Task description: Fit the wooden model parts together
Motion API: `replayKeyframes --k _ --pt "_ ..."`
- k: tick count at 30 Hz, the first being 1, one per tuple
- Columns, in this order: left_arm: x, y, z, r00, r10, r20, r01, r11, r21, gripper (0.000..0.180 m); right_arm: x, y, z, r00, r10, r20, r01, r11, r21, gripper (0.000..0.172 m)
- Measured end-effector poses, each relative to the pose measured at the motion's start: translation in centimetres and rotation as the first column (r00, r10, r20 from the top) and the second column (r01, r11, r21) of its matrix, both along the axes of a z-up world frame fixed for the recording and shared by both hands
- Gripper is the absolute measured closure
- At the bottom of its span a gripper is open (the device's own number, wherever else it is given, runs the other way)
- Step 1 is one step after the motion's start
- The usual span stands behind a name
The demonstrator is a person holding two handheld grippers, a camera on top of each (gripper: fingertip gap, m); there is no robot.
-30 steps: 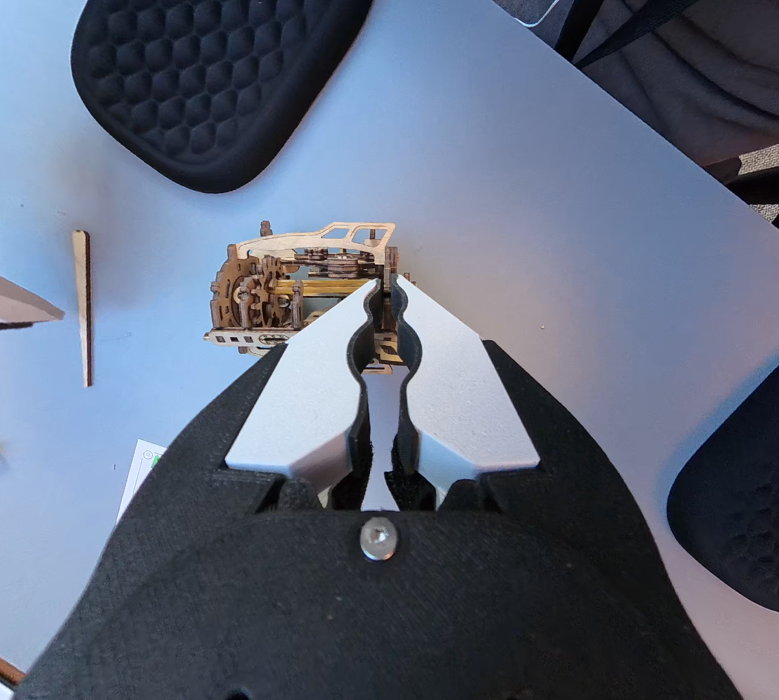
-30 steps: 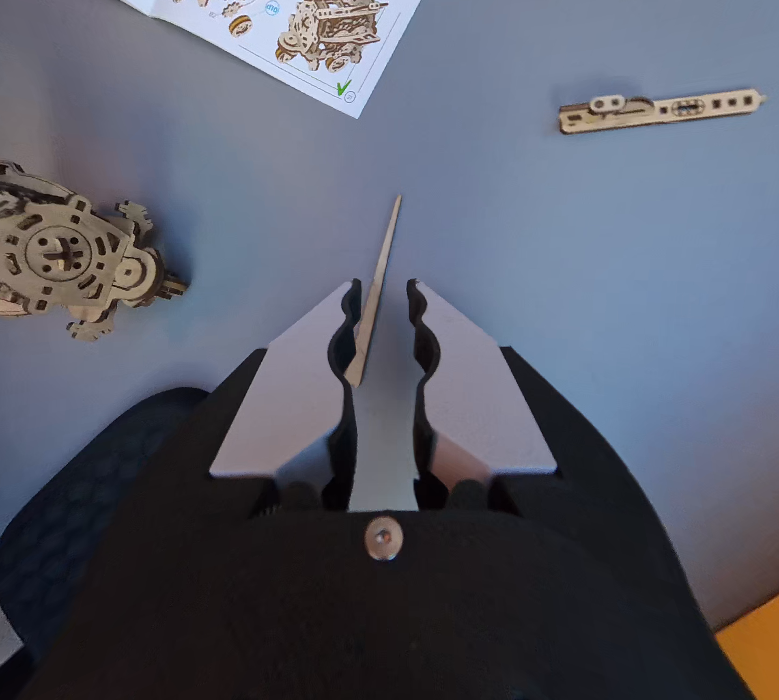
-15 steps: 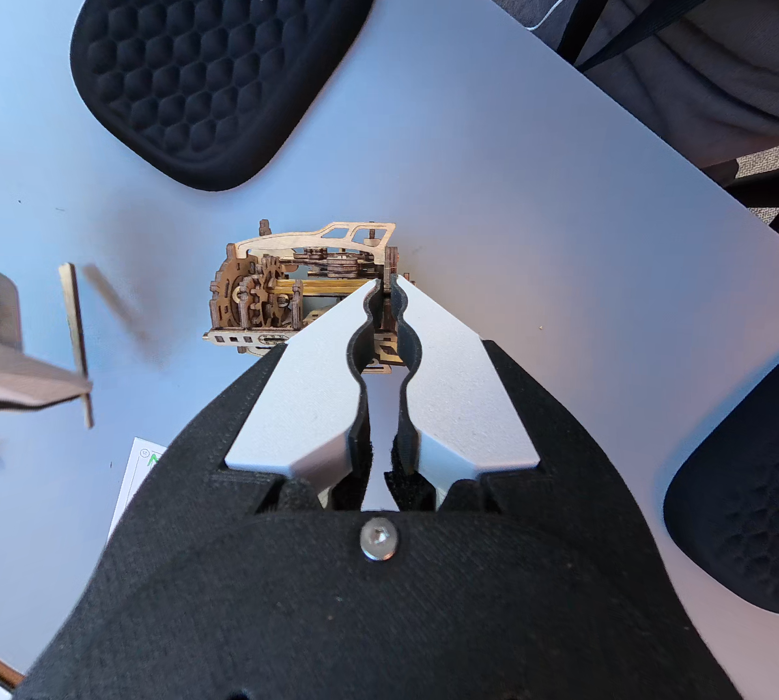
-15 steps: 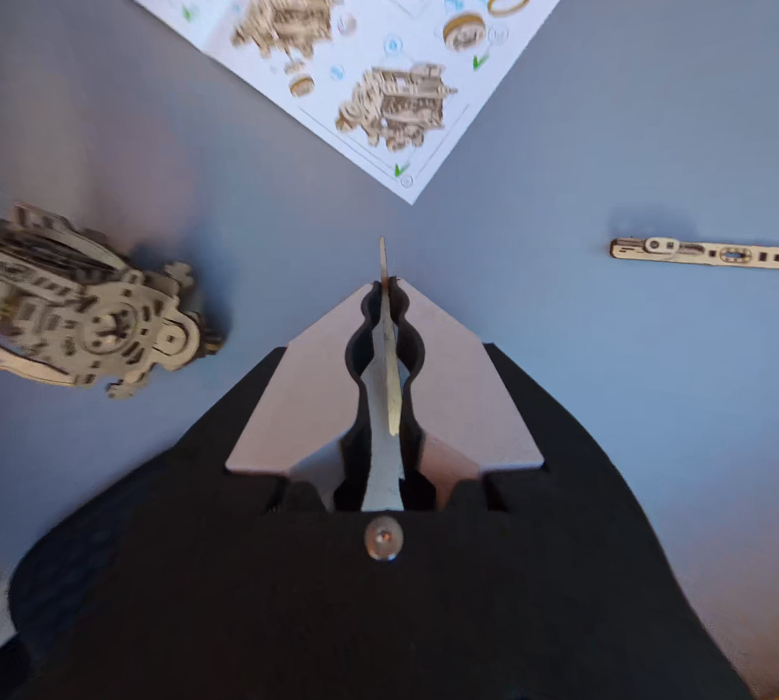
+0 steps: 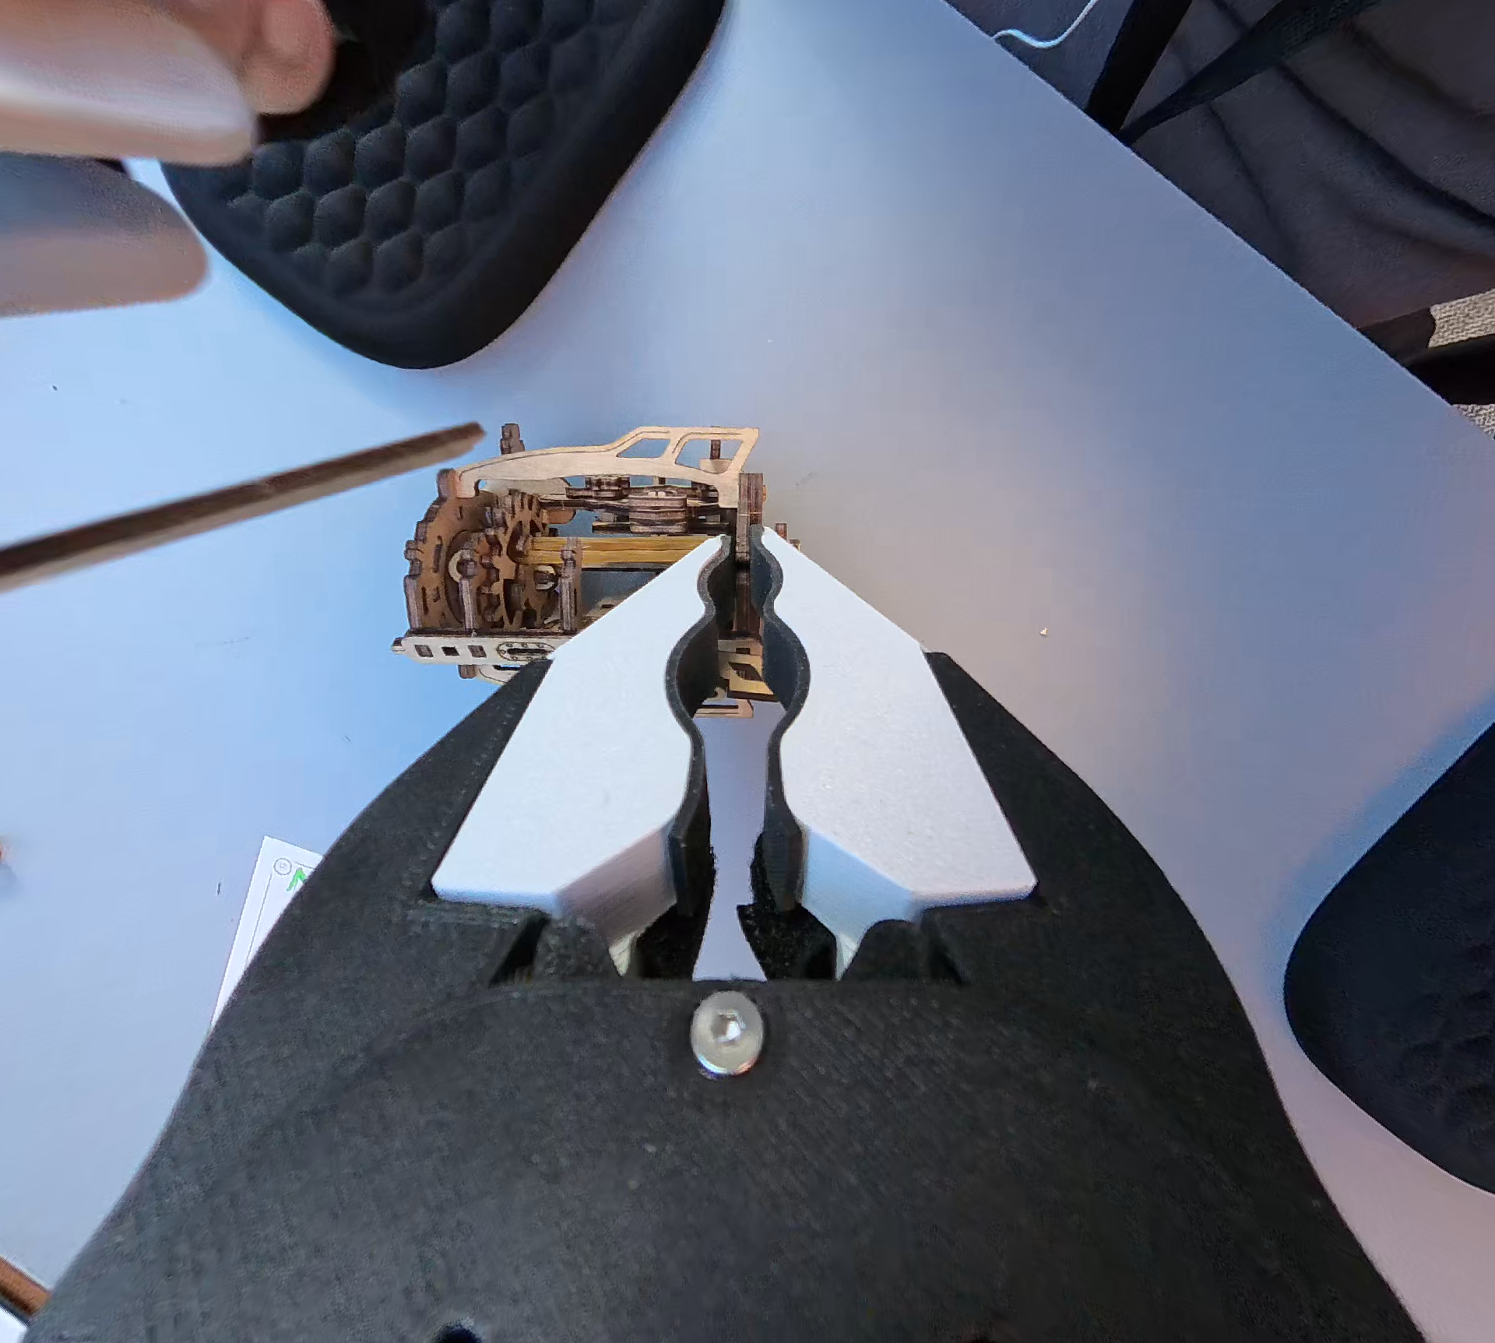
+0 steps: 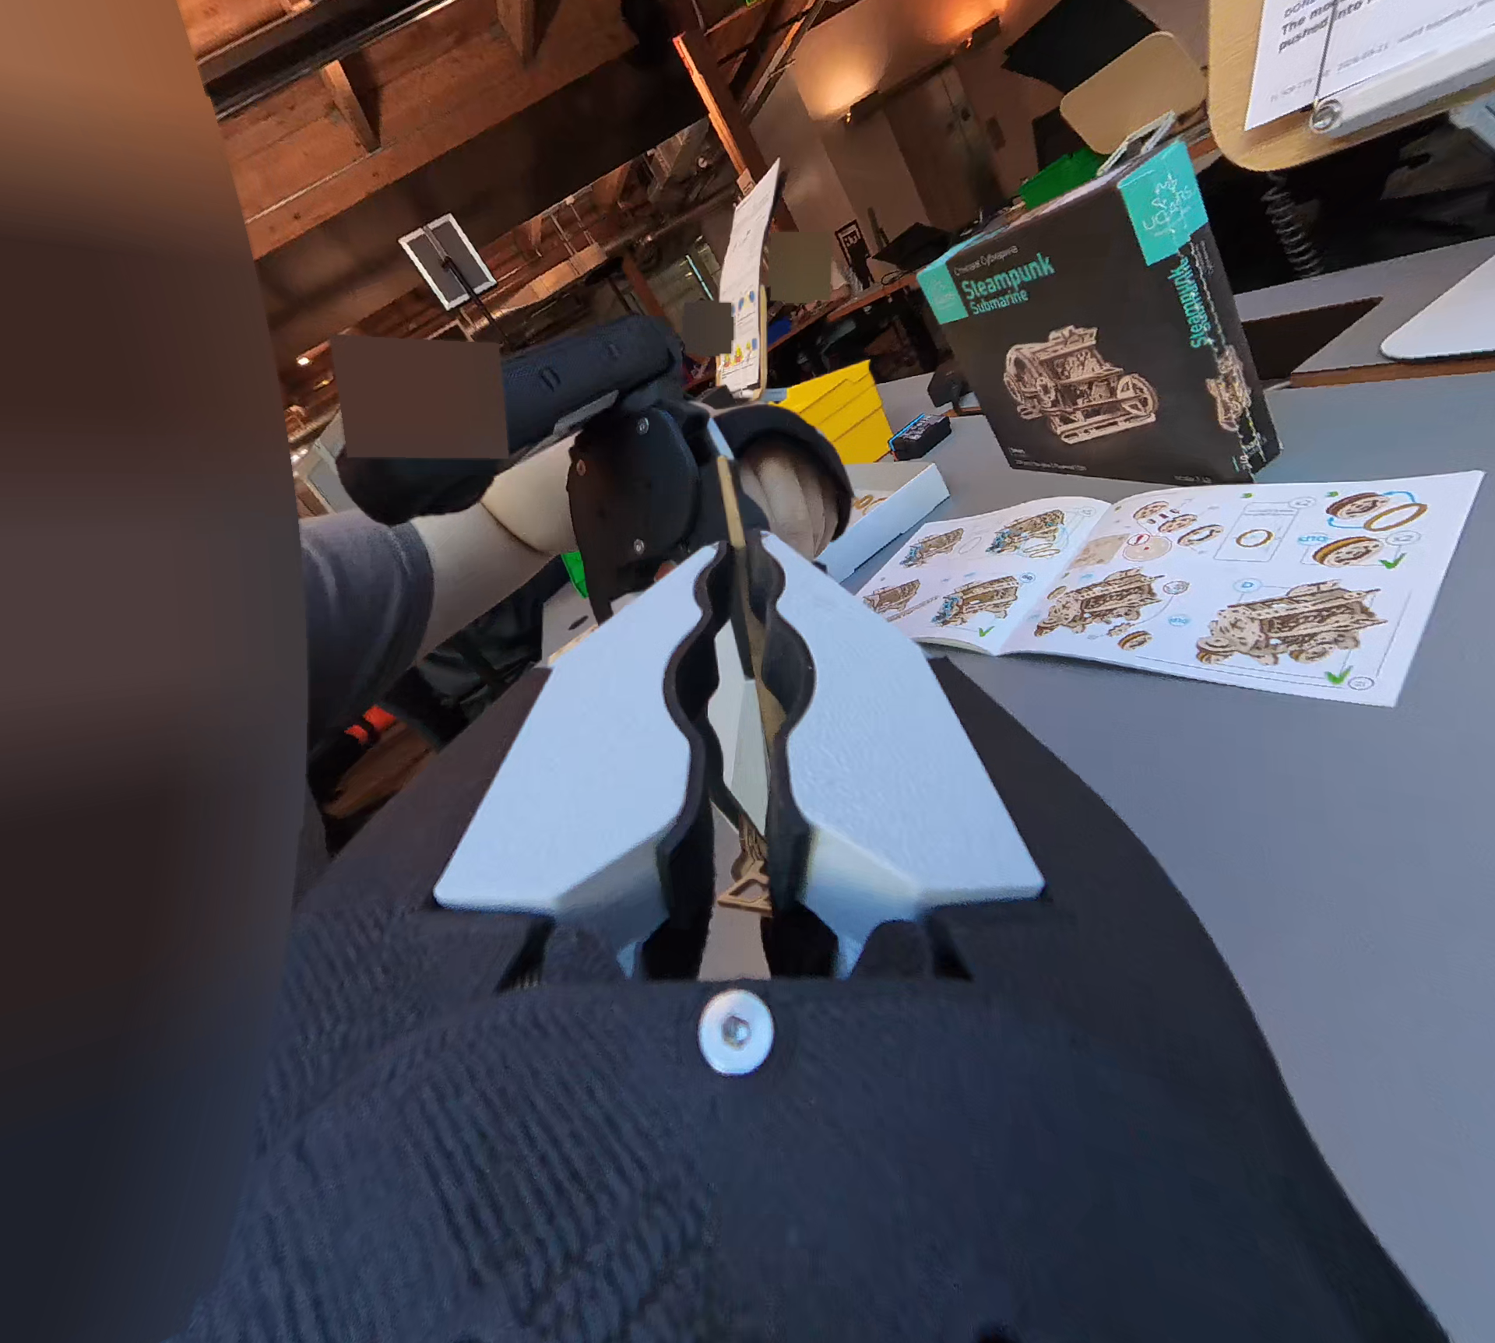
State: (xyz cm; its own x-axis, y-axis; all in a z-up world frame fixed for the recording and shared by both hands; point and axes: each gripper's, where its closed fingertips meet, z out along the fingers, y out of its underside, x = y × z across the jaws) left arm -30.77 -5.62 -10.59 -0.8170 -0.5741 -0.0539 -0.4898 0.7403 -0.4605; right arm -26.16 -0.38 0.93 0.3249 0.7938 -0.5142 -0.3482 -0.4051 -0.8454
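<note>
Pale grey worktop [image 5: 1011, 350] under timber beams. Left claw [image 5: 738, 544] pinching an end plate of the wooden model [image 5: 582, 544]; right claw [image 6: 740, 560] clamped on a thin wooden strip [image 5: 243, 495], poised just beside the model's top. Best: steady the model, line up the strip's tip, ease in gently.

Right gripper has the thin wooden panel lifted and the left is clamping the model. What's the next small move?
Probably ease the thin wooden panel rightward to the open side of the model, since the left gripper pins the model on the table and the panel's tip hangs just beside it.
</note>
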Motion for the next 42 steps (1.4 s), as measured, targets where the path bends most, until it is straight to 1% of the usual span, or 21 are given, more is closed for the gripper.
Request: replayKeyframes --k 5,10,12,15,22,24,29,33,37,40,42 --pt "0.0 0.0 0.0 1.0 -0.002 0.002 0.002 1.0 0.005 0.18 -1.3 0.2 -1.5 0.98 -0.142 0.14 0.129 0.987 0.097 0.171" --pt "0.0 0.0 0.0 1.0 -0.003 0.002 0.003 1.0 0.005 0.18 -2.4 -0.3 -2.5 0.977 -0.163 0.136 0.158 0.986 0.045 0.171" --pt "0.1 0.0 0.0 1.0 -0.004 0.001 0.004 1.0 0.004 0.18 -2.3 -0.3 -2.6 0.975 -0.183 0.123 0.179 0.983 0.043 0.171" --pt "0.1 0.0 0.0 1.0 -0.007 -0.001 0.007 1.0 0.005 0.18 -2.3 -0.3 -3.1 0.968 -0.201 0.152 0.192 0.979 0.069 0.17" --pt "0.1 -0.1 0.0 1.0 -0.004 0.001 0.004 1.0 -0.002 0.18 -2.0 -0.8 -4.9 0.967 -0.169 0.193 0.173 0.985 -0.004 0.17" --pt "0.1 -0.1 0.0 1.0 -0.007 0.001 0.007 1.0 0.0 0.18 -1.6 -1.0 -4.8 0.967 -0.161 0.196 0.167 0.986 -0.012 0.171" --pt "0.2 -0.2 0.0 1.0 -0.012 -0.005 0.012 1.0 0.007 0.18 -0.8 -1.0 -4.9 0.955 -0.119 0.273 0.126 0.992 -0.007 0.17" --pt "0.1 -0.2 0.0 1.0 -0.012 -0.006 0.012 1.0 0.011 0.18 -0.5 0.0 -5.1 0.932 -0.072 0.355 0.078 0.997 -0.002 0.17" --pt "0.1 -0.2 -0.1 1.0 -0.009 -0.002 0.009 1.0 0.011 0.18 -1.0 1.0 -6.0 0.894 0.005 0.448 0.012 0.999 -0.036 0.169" --pt "0.1 -0.2 -0.1 1.0 -0.008 -0.004 0.008 1.0 0.012 0.18 -1.6 1.2 -6.5 0.863 0.073 0.5 -0.042 0.996 -0.073 0.164" --pt "0.1 -0.2 -0.1 1.0 -0.009 -0.006 0.009 1.0 0.012 0.18 -1.8 1.3 -6.5 0.844 0.099 0.527 -0.06 0.994 -0.091 0.158"
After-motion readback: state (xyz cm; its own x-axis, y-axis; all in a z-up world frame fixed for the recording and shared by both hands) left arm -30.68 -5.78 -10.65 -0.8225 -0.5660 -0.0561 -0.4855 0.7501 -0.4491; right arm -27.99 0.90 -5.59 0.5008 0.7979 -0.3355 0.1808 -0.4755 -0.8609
